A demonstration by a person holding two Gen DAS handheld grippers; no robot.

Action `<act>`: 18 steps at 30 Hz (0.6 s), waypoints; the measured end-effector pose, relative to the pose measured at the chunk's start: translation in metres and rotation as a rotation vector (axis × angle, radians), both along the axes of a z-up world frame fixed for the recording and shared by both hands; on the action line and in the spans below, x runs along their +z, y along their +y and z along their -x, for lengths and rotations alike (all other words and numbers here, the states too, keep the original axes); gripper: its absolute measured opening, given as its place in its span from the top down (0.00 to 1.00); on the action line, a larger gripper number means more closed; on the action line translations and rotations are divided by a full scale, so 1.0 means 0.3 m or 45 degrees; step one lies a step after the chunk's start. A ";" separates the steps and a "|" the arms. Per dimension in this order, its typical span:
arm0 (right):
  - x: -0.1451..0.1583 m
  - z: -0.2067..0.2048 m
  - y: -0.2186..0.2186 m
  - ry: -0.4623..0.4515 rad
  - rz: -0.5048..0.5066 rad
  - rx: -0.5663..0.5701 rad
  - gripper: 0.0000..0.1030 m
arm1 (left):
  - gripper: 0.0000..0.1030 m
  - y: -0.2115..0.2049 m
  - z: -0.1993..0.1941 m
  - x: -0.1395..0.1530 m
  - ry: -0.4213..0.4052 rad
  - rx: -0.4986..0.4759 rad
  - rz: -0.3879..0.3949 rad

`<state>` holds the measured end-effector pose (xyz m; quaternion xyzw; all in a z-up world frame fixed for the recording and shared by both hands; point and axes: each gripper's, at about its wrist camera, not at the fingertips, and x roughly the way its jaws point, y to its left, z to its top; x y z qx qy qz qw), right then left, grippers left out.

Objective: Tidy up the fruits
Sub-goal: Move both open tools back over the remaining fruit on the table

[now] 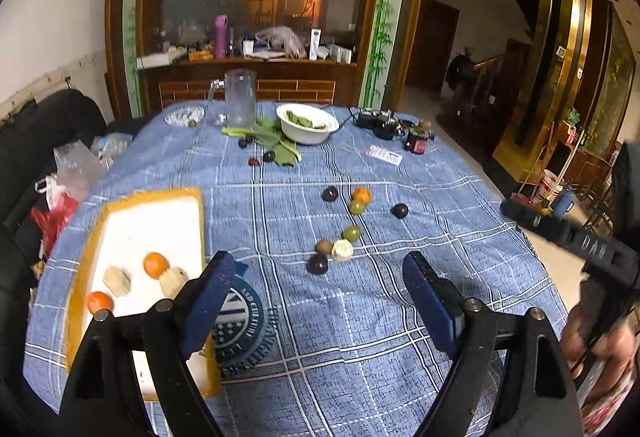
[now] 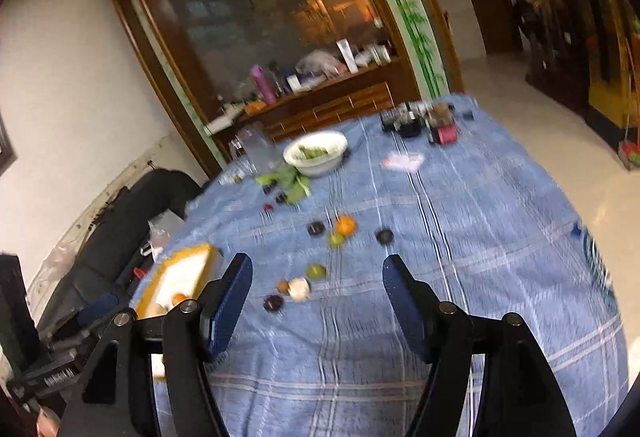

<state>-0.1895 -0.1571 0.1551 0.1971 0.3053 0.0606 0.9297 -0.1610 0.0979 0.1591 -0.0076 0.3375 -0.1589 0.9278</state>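
A white tray with an orange rim (image 1: pixel 120 205) lies at the table's left; it holds two oranges (image 1: pixel 155 264) and two pale chunks (image 1: pixel 117 280). Loose fruit lies mid-table: an orange (image 1: pixel 362 195), green fruits (image 1: pixel 352 233), dark plums (image 1: pixel 330 193), a brown fruit (image 1: pixel 324 247) and a pale piece (image 1: pixel 343 249). My left gripper (image 1: pixel 320 277) is open and empty, above the cloth in front of the fruit. My right gripper (image 2: pixel 316 277) is open and empty, also short of the fruit (image 2: pixel 345 225); that view is blurred. The tray (image 2: pixel 188 257) shows at its left.
A white bowl of greens (image 1: pixel 307 123), a glass pitcher (image 1: pixel 240 97), leaves and small dark fruits (image 1: pixel 269 156), a small dish (image 1: pixel 185 115), a black device (image 1: pixel 380 121) and a red jar (image 1: pixel 417 143) stand at the far side. Bags (image 1: pixel 60 189) lie off the left edge.
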 end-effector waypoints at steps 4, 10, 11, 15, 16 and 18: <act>-0.078 0.004 -0.015 0.064 0.020 -0.028 0.30 | 0.17 -0.016 -0.014 -0.023 0.016 -0.014 -0.004; -0.144 -0.042 -0.034 0.128 0.019 -0.041 0.30 | 0.17 -0.030 -0.062 -0.079 0.078 -0.012 -0.004; -0.152 -0.048 -0.033 0.133 0.024 -0.038 0.30 | 0.17 -0.033 -0.075 -0.092 0.093 -0.008 -0.003; -0.179 -0.080 -0.016 0.161 0.070 -0.017 0.30 | 0.17 -0.039 -0.120 -0.127 0.157 0.001 -0.010; -0.189 -0.099 -0.013 0.180 0.078 -0.007 0.30 | 0.17 -0.038 -0.132 -0.132 0.171 0.012 -0.014; -0.209 -0.138 -0.009 0.221 0.076 0.011 0.30 | 0.17 -0.038 -0.153 -0.137 0.193 0.029 -0.012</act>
